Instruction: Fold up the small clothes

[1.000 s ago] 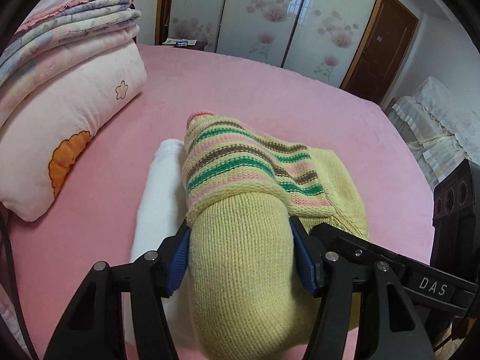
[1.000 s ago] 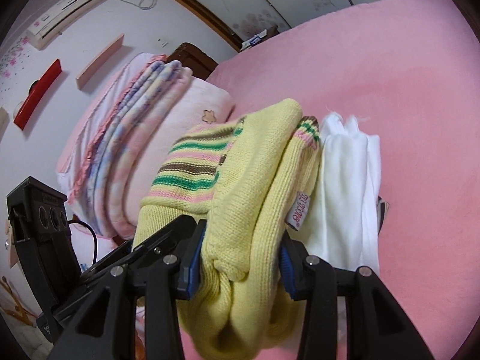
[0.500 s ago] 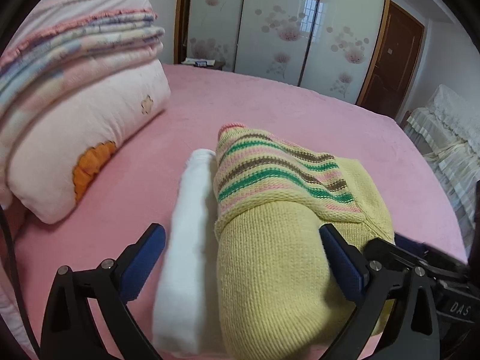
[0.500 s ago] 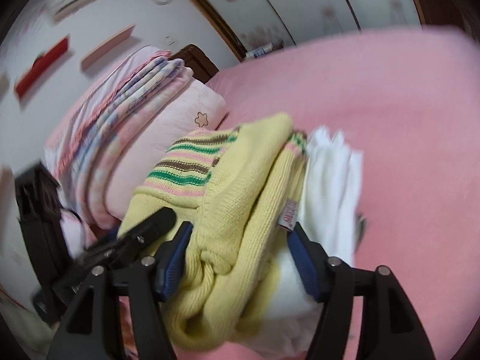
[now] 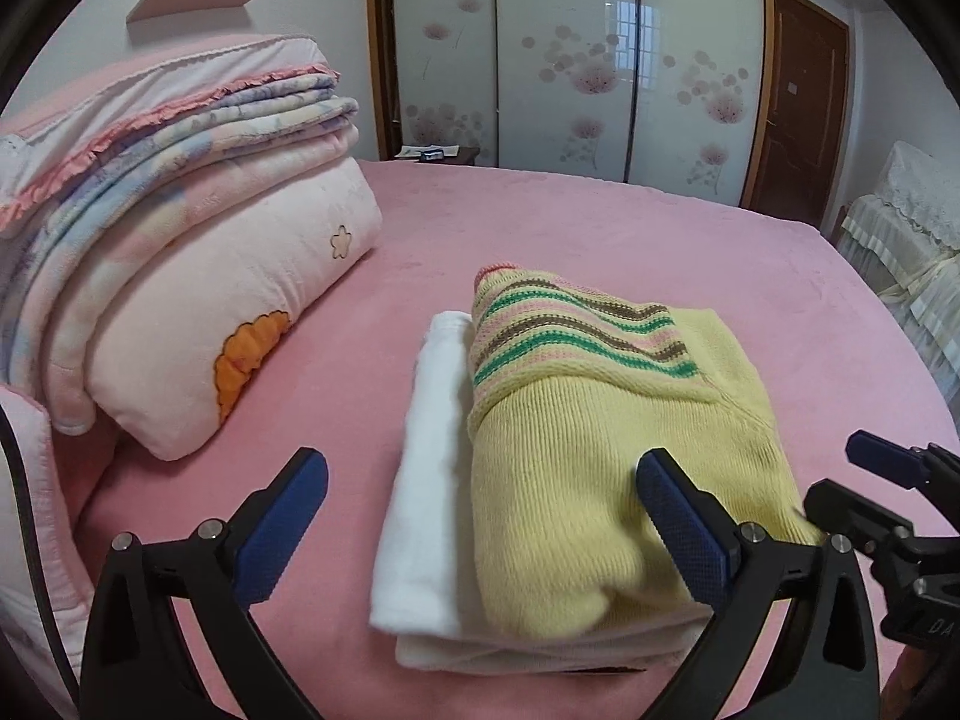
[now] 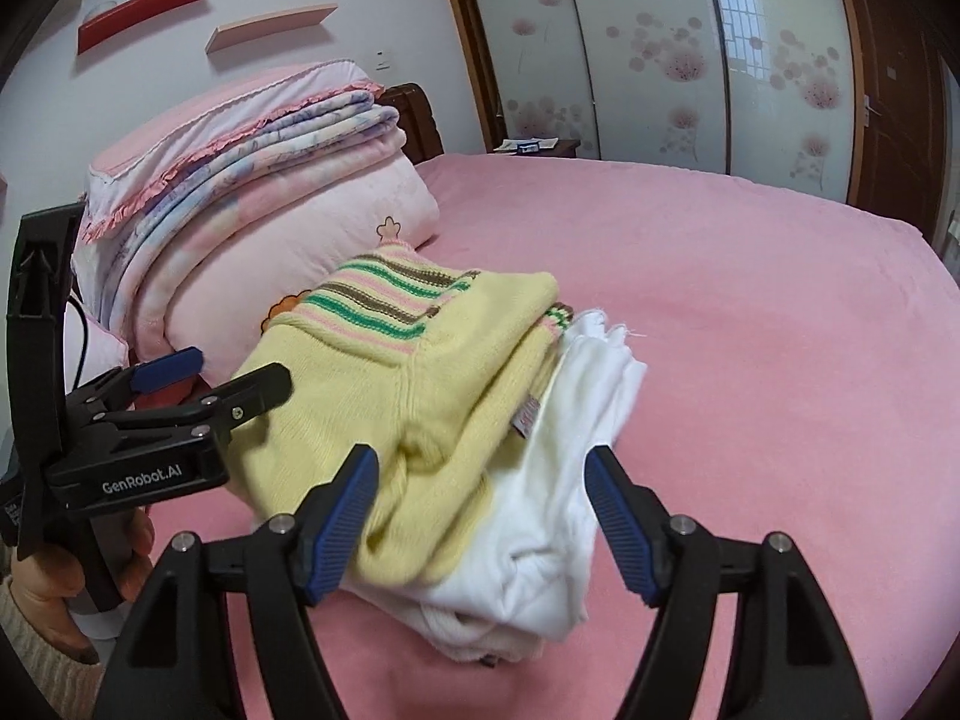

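A folded yellow knit sweater (image 5: 606, 456) with green, pink and brown stripes lies on top of a folded white garment (image 5: 429, 480) on the pink bed. Both show in the right wrist view, the sweater (image 6: 420, 384) above the white garment (image 6: 576, 480). My left gripper (image 5: 480, 534) is open and empty, its fingers apart around the near end of the stack without touching it. My right gripper (image 6: 480, 516) is open and empty, just in front of the stack. The left gripper also shows in the right wrist view (image 6: 210, 378) beside the sweater.
A stack of folded pink blankets and a pillow (image 5: 198, 312) sits at the left on the bed (image 5: 600, 240). A wardrobe with sliding floral doors (image 5: 600, 60) stands behind. A lace-covered piece of furniture (image 5: 900, 264) is at the right.
Both grippers opened and let go of the yellow sweater, then drew back. The sweater now rests on the white garment.
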`<state>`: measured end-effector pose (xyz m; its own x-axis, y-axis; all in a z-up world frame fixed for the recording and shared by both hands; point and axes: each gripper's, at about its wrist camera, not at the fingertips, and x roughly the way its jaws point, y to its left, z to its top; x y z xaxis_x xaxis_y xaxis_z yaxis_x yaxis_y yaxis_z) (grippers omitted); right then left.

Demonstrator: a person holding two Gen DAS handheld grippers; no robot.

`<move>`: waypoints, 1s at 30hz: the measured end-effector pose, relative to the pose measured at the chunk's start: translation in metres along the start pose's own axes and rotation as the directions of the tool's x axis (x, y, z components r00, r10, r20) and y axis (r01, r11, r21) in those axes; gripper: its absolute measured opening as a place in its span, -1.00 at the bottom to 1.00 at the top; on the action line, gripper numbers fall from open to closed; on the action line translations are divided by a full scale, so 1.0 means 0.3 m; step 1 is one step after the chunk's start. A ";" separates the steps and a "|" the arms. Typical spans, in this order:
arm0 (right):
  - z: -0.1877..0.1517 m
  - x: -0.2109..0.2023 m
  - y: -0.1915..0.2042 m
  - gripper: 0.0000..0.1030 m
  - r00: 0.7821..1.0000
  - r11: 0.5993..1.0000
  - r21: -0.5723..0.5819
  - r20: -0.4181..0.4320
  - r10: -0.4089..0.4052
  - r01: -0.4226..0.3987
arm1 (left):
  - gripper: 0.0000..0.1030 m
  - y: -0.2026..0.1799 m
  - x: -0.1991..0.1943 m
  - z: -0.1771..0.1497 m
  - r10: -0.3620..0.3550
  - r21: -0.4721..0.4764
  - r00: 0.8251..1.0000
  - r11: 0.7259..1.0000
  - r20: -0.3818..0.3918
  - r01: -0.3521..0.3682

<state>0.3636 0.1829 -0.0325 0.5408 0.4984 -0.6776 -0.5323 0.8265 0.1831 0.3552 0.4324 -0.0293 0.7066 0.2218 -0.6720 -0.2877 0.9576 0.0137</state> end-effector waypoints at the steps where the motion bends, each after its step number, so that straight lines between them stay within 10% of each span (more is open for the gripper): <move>1: 0.000 -0.019 -0.001 0.39 1.000 1.000 -0.001 0.004 -0.003 0.003 | 0.99 -0.002 -0.020 0.000 0.008 0.000 1.000 1.000 0.002 -0.008; 30: -0.465 -0.912 -0.122 0.40 0.991 0.991 0.049 -0.043 -0.125 0.127 | 0.99 -0.542 -0.907 -0.455 -0.115 0.038 0.993 0.993 0.006 0.114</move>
<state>0.1442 -0.0202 0.0468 0.5747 0.3792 -0.7252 -0.4268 0.8950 0.1299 0.1215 0.1912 0.0502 0.7389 0.1119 -0.6645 -0.1800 0.9831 -0.0347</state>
